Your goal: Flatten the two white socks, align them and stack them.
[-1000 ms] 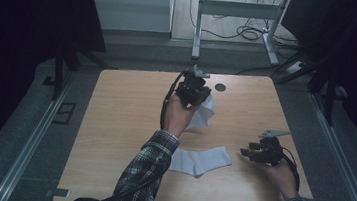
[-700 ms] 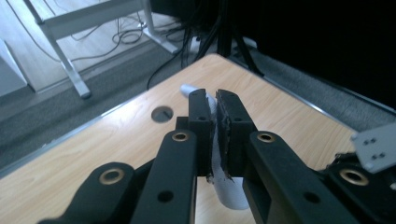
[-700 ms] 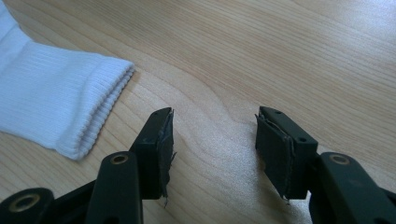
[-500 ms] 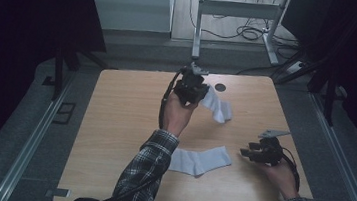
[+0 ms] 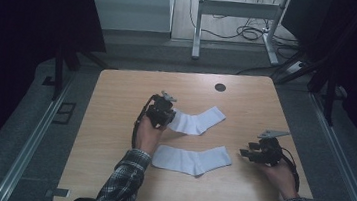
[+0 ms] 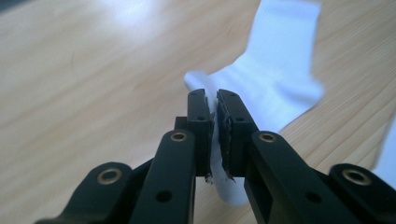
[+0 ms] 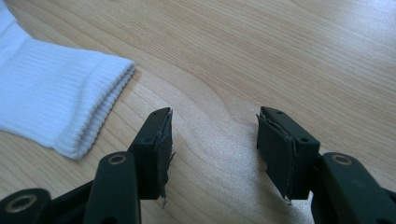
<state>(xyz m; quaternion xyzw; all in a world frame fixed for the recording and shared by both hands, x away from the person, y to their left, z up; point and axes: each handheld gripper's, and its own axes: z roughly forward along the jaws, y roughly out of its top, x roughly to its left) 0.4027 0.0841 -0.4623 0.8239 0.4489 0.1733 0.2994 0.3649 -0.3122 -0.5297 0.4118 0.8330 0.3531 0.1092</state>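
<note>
Two white socks lie on the wooden desk (image 5: 113, 124). The left gripper (image 5: 161, 114) has its jaws clamped on one end (seemingly the toe) of the far sock (image 5: 199, 122); the right gripper (image 5: 256, 153), jaws apart, waits just right of the near sock (image 5: 191, 160). Light, limp ribbed cloth, each is best pinched at cuff or toe.

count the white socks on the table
2. Far sock lies mid-table, one end pinched in the left claw; near sock lies flat beside the open right claw.
</note>
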